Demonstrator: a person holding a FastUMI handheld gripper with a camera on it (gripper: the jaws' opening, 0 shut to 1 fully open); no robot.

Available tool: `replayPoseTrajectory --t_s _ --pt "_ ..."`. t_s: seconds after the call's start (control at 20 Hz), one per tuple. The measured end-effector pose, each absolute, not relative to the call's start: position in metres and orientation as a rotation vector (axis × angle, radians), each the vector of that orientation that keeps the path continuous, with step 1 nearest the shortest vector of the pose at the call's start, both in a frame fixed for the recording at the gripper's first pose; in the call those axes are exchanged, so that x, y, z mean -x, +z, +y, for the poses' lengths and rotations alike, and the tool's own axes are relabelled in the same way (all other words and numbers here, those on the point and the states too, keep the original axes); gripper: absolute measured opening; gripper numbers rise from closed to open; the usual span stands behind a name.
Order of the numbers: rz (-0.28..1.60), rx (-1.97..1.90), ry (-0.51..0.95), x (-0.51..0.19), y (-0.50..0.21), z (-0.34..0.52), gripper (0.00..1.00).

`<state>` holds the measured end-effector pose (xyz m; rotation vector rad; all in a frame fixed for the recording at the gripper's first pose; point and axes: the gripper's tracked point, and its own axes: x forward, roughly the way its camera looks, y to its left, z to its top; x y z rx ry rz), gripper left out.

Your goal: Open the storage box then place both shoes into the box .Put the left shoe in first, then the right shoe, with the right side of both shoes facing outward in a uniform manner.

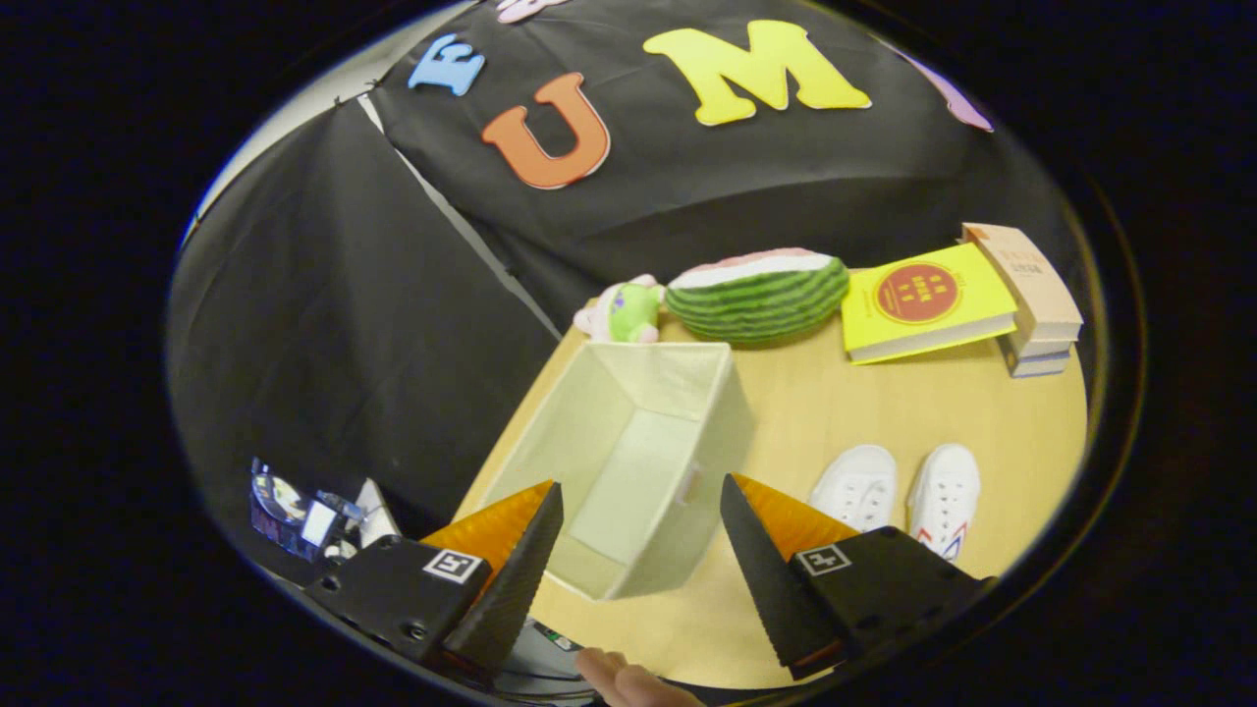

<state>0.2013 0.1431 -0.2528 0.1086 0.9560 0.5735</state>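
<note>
Nearest the lens, the gripper (640,496) hangs above the table with its two fingers (520,579) spread wide apart and nothing held between them. Just below the fingers, a person's fingertip (628,682) shows at the near edge of the wooden table (884,412).

Between and just beyond the fingers sits the storage box (638,462), a pale fabric bin with its top open and its inside bare. One near corner of it lies between the fingertips, and a small pull tab shows on the side wall facing the right finger. It stands close to the table's left edge.

Right of the box, past the right finger, the two white shoes (899,491) lie side by side on the tabletop, toes pointing away from the gripper. They sit just beside each other, apart from the box, and the right one carries a coloured mark on its side, partly hidden by the finger mount.

Farther back, a watermelon-slice cushion (756,295) lies along the table's far edge, with a small pink and green plush toy (624,312) touching its left end. To the right of the cushion a yellow book (923,304) leans against a short stack of books (1031,304). Off the table to the left, beyond the left finger, some shiny clutter (295,511) sits low against the dark cloth; what it is cannot be made out.
</note>
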Motion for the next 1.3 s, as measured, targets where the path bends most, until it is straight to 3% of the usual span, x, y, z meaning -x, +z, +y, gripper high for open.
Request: replayPoseTrajectory --t_s 0.3,0.55,0.8,0.95,1.2,1.3 --pt "0.998 0.026 0.388 -0.216 -0.32 0.047 1.0" --pt "1.183 -0.066 0.333 -0.208 -0.375 0.008 1.0" --pt "1.313 -0.061 0.279 -0.202 -0.411 -0.023 0.9" --pt "1.332 0.043 0.271 -0.201 -0.424 -0.029 0.73" --pt "1.363 0.067 0.26 -0.204 -0.436 -0.008 0.32" --pt "1.376 0.014 0.262 -0.204 -0.436 -0.006 0.24"
